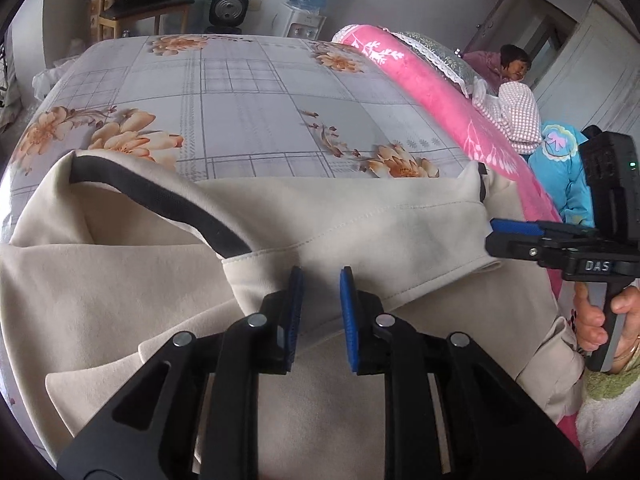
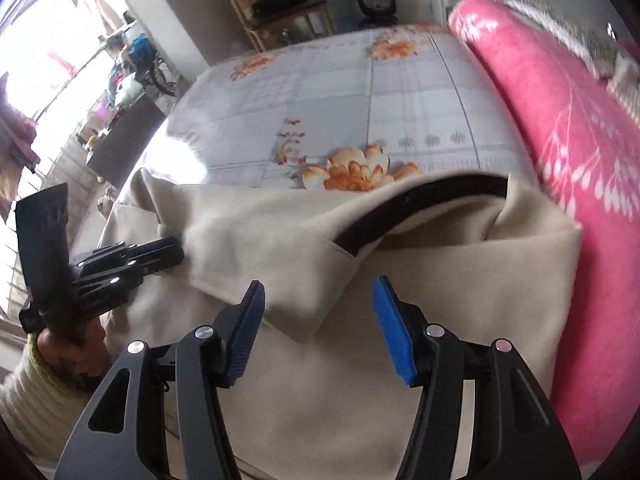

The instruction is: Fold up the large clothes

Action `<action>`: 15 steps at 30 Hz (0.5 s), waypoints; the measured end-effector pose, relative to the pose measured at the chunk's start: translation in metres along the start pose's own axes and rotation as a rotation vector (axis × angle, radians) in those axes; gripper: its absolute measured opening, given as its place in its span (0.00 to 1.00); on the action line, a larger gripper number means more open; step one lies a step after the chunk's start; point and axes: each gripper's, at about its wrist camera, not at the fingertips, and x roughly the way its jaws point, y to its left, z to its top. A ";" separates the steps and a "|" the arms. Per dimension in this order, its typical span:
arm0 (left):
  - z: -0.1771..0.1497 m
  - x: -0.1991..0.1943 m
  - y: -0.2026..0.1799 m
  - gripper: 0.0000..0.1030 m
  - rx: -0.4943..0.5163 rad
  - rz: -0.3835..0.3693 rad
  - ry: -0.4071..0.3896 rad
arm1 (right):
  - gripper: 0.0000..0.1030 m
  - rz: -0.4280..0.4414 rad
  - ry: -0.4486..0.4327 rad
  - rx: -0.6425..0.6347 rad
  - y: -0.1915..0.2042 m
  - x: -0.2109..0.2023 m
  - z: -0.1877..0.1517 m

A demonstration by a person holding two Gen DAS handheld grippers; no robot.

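On the bed, near its close edge, lies the beige garment (image 1: 360, 216) we are folding, spread on the flowered sheet (image 1: 240, 92) with a part already turned over, so that a stitched hem runs across the middle and a black band (image 1: 160, 196) curves along its far side. We judge it lies here because the wide flat bed gives room for a large piece, and the pink blanket (image 1: 420, 92) rolled along one side keeps out of the way.

Our left hand-held gripper (image 1: 320, 284) hangs just above the folded edge, its blue pads a little apart with nothing between them. In the right wrist view its tips (image 2: 176, 252) seem to be at the cloth's side edge, though blur hides whether they touch. Our right hand-held gripper (image 2: 318, 300) stands with its jaws well apart over the corner of the turned flap, gripping nothing. In the left wrist view it (image 1: 492, 236) comes in from the side at the hem's end.

We take it both are placed at opposite ends of the same fold, to take hold of that edge evenly and carry it across without skewing. A person (image 1: 512, 64) sits past the bed, well apart from the work.
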 end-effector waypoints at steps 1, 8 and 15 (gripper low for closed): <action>0.000 0.000 0.000 0.18 0.000 0.002 -0.001 | 0.50 0.011 -0.003 0.015 -0.001 0.002 0.001; -0.003 0.000 -0.010 0.18 0.029 0.029 -0.011 | 0.15 0.013 -0.077 -0.013 0.002 -0.001 0.022; -0.007 -0.002 -0.014 0.18 0.054 0.051 -0.014 | 0.28 -0.023 -0.019 0.106 -0.026 -0.005 0.008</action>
